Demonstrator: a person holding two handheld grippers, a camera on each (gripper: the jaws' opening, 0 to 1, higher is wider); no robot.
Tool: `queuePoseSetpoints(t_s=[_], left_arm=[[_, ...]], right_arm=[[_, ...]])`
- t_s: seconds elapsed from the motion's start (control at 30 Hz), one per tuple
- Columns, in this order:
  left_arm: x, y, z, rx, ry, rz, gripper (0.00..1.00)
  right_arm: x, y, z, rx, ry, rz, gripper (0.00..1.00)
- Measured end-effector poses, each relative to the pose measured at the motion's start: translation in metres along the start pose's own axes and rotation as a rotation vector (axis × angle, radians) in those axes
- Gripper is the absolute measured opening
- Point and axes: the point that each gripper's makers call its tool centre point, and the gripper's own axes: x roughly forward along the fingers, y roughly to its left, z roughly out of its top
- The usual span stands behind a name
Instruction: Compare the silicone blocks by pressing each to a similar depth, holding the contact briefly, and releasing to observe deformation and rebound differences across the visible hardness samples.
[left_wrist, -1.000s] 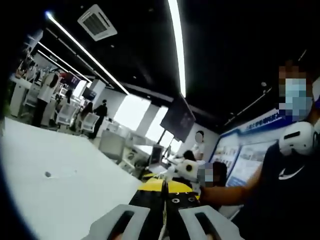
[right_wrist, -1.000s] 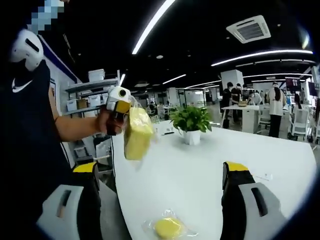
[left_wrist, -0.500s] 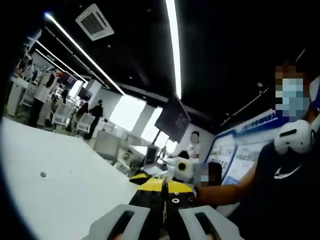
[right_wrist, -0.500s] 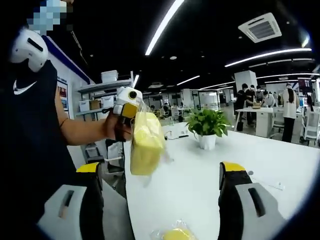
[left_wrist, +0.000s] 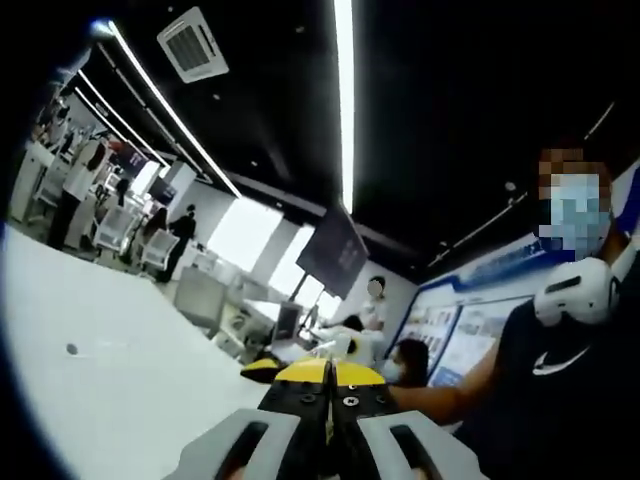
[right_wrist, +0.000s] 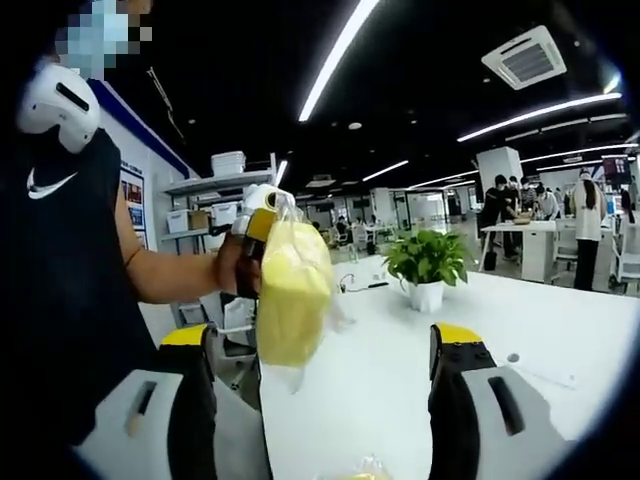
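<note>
In the right gripper view, the right gripper stands with jaws spread wide and nothing between them, above the white table. Beyond it to the left, the left gripper is clenched on a bagged yellow silicone block hanging off the table. Farther off stands a potted plant.

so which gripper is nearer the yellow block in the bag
Left. The left gripper holds the bagged yellow block dangling from its jaws; the right gripper is open, apart from it.
</note>
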Motion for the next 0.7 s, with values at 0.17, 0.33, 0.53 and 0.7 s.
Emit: queuePoseSetpoints(t_s=[0.17, 0.33, 0.53, 0.7], left_arm=[[0.002, -0.002, -0.001, -0.001, 0.0, -0.006, 0.0], [0.002, -0.002, -0.002, -0.003, 0.001, -0.006, 0.0], [0.002, -0.002, -0.002, -0.009, -0.005, -0.008, 0.0], [0.004, -0.003, -0.003, -0.016, -0.008, -0.015, 0.0]], right_arm=[[0.005, 0.005, 0.002, 0.016, -0.001, 0.024, 0.75], [0.006, 0.008, 0.007, 0.026, -0.018, 0.041, 0.66], [0.007, 0.01, 0.014, 0.056, -0.044, 0.058, 0.57], [0.008, 0.013, 0.015, 0.068, -0.052, 0.069, 0.5]])
